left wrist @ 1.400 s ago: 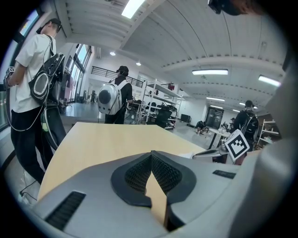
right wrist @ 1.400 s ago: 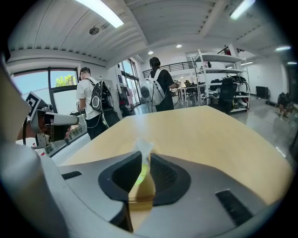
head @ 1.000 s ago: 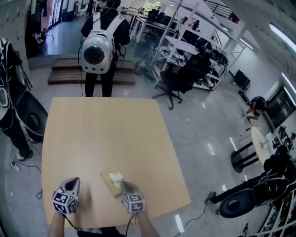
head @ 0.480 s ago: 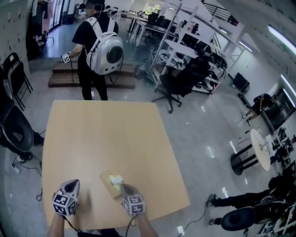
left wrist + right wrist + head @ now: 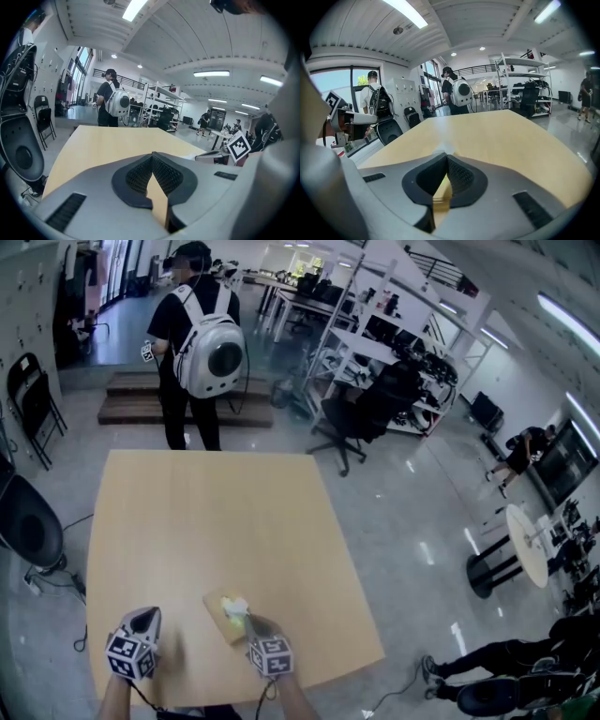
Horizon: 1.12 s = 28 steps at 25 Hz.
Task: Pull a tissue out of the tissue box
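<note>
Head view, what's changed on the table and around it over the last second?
Only the background changed: the person with the backpack has turned sideways, and the person at the left edge has gone. On the table, the right gripper stays shut on the tissue at the tissue box; the left gripper stays shut and empty beside it.

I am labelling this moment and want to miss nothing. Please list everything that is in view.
table: one, light wood, centre.
tissue box: one, yellowish, table's near edge.
tissue: one, white, sticking out of the box.
person with backpack: one, dark clothes, beyond table's far edge.
other people: at least two, dark clothes, far right.
office chair: one, black, right of that person.
folding chair: one, black, far left.
round table: one, white, far right.
shelving: white, background right.
left gripper: one, grey, jaws shut, empty, near left of table.
right gripper: one, grey, jaws shut on the tissue.
</note>
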Available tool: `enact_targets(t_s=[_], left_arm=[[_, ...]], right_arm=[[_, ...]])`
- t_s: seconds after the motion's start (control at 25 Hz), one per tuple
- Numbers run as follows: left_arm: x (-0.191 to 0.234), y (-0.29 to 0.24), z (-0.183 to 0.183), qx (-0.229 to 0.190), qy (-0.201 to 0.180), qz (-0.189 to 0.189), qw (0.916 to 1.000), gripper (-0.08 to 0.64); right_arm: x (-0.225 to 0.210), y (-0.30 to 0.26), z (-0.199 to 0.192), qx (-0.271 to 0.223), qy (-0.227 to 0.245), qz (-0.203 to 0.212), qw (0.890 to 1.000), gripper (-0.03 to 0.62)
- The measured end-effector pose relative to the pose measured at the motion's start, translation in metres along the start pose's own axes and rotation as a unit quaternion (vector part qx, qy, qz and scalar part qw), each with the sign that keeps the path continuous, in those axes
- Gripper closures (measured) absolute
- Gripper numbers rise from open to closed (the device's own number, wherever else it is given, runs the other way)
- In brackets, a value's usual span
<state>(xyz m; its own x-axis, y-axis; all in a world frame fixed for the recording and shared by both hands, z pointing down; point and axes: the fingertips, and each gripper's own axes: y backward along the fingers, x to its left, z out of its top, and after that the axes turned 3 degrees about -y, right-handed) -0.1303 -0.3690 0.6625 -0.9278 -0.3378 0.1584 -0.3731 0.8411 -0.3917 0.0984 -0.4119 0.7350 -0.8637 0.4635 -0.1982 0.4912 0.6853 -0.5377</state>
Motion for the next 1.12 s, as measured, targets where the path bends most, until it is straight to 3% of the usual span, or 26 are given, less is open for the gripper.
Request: enact_targets(t_s=[0.56,1.12], left_arm=[[-0.002,0.029,0.000,-0.020,0.002,0.001,0.9998,0.554],[-0.001,0.059,-0.001,-0.039,0.011,0.007,0.9991,0.554]], right_arm=[[0.029,0.016,0.019,-0.032,0.020,0.006,0.999,0.583],[0.035,0.046,0.051,-0.072,0.036,-0.013,0.997,0.583]])
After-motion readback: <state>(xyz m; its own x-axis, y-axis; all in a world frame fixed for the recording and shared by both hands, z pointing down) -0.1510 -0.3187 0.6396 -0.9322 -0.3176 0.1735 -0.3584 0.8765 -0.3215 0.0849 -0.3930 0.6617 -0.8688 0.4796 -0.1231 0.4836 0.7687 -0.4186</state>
